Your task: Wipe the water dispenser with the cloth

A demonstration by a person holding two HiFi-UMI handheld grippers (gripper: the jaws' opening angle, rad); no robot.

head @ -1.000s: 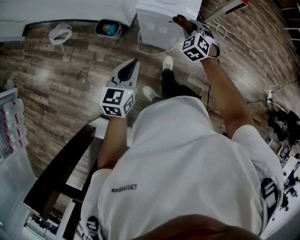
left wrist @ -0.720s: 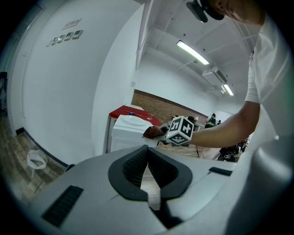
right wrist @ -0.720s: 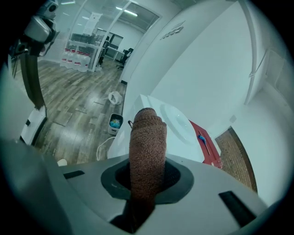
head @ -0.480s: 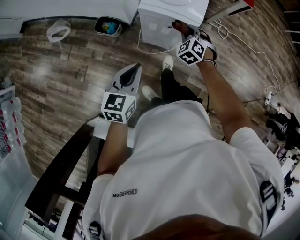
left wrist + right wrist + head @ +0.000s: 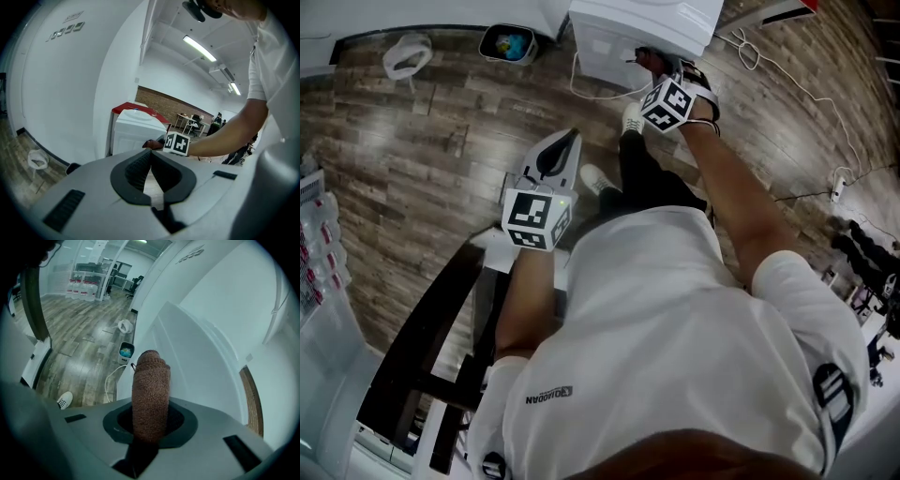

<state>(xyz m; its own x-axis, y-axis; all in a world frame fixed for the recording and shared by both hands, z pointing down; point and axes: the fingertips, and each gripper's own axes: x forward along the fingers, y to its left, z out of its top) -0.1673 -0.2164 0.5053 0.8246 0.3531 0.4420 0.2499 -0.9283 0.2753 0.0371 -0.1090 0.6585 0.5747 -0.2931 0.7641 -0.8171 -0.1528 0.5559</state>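
Note:
The white water dispenser (image 5: pixel 642 28) stands at the top of the head view. My right gripper (image 5: pixel 647 61) is shut on a rolled brown cloth (image 5: pixel 652 56) and holds it against the dispenser's upper front edge. In the right gripper view the cloth (image 5: pixel 150 394) sticks up between the jaws, with the dispenser's white panel (image 5: pixel 187 357) just behind it. My left gripper (image 5: pixel 570 139) hangs lower and to the left, away from the dispenser, its jaws together with nothing in them. From the left gripper view, the dispenser (image 5: pixel 136 133) shows beyond the tips.
A small bin (image 5: pixel 506 42) and a white bag (image 5: pixel 403 56) lie on the wood floor left of the dispenser. A white cable (image 5: pixel 778 70) trails to the right. A dark table (image 5: pixel 422 356) is at lower left. My shoes (image 5: pixel 633 117) stand before the dispenser.
The right gripper with the cloth has slid a little left along the dispenser's front edge. The left gripper has hardly moved.

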